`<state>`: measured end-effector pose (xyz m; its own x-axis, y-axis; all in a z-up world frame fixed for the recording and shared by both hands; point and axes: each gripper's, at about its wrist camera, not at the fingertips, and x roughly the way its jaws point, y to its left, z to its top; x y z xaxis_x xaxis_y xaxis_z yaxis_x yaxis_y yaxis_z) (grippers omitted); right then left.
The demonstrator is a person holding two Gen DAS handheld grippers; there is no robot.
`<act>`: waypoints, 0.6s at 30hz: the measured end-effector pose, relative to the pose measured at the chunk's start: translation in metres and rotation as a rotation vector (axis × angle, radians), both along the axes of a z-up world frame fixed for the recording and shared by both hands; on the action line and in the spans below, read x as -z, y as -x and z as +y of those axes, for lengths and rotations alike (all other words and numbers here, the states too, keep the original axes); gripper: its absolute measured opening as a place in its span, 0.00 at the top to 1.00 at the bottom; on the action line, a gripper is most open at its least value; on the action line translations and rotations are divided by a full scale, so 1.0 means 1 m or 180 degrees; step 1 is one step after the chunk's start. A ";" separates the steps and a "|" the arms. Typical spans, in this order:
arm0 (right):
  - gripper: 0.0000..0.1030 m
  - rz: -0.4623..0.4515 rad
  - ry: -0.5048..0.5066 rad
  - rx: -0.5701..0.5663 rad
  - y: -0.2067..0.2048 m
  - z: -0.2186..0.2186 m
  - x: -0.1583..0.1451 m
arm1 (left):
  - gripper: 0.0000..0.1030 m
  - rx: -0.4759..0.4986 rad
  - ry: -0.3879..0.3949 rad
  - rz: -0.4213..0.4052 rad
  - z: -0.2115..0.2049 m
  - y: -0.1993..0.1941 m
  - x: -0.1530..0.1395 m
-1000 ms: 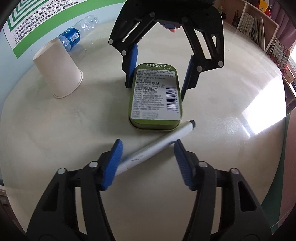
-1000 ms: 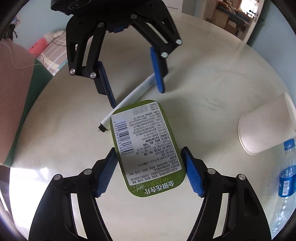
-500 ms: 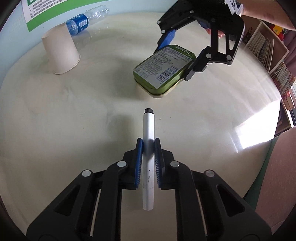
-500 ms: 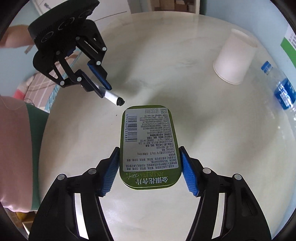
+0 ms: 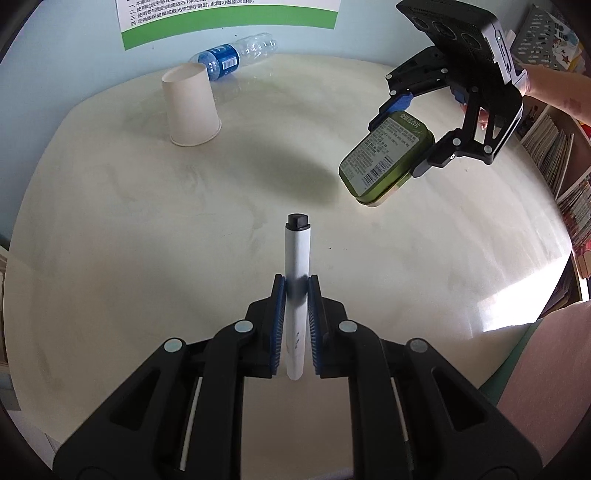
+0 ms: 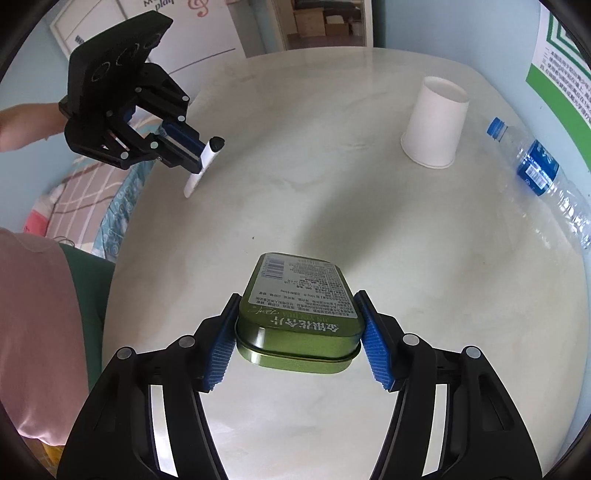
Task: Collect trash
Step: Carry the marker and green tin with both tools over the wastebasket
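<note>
My left gripper (image 5: 296,291) is shut on a white marker (image 5: 297,258) with a black tip and holds it above the table; it also shows in the right wrist view (image 6: 202,157). My right gripper (image 6: 299,325) is shut on a green tin (image 6: 299,295) with a printed label, lifted off the table; the tin also shows in the left wrist view (image 5: 384,158), up at the right. An upside-down white paper cup (image 5: 190,105) (image 6: 436,123) and a lying clear plastic bottle (image 5: 232,55) (image 6: 539,170) with a blue label rest on the table.
The round cream table (image 5: 184,221) stands against a pale blue wall with a green-bordered poster (image 5: 229,14). Bookshelves (image 5: 554,147) stand to the right. A bed with patterned cover (image 6: 92,192) lies beyond the table's left edge in the right wrist view.
Both grippers have closed on their objects and lifted them: the left on the marker, the right on the tin. They have moved apart and higher above the table.
</note>
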<state>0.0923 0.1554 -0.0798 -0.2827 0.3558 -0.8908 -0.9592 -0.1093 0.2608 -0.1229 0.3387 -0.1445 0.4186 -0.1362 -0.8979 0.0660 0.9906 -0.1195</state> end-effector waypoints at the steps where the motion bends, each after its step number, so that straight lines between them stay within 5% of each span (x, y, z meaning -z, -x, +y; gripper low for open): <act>1: 0.40 -0.0011 -0.0020 -0.0016 0.002 0.002 -0.002 | 0.90 -0.0050 -0.0028 -0.0022 0.000 0.003 -0.003; 18: 0.40 -0.0197 -0.0303 -0.0395 0.036 0.031 -0.041 | 0.92 -0.0578 -0.0138 -0.0296 0.001 0.069 -0.043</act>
<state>0.0568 0.1863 -0.0393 -0.2755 0.4051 -0.8718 -0.9507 -0.2493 0.1846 -0.1920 0.3402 -0.1015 0.5142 -0.0130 -0.8576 -0.1054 0.9913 -0.0782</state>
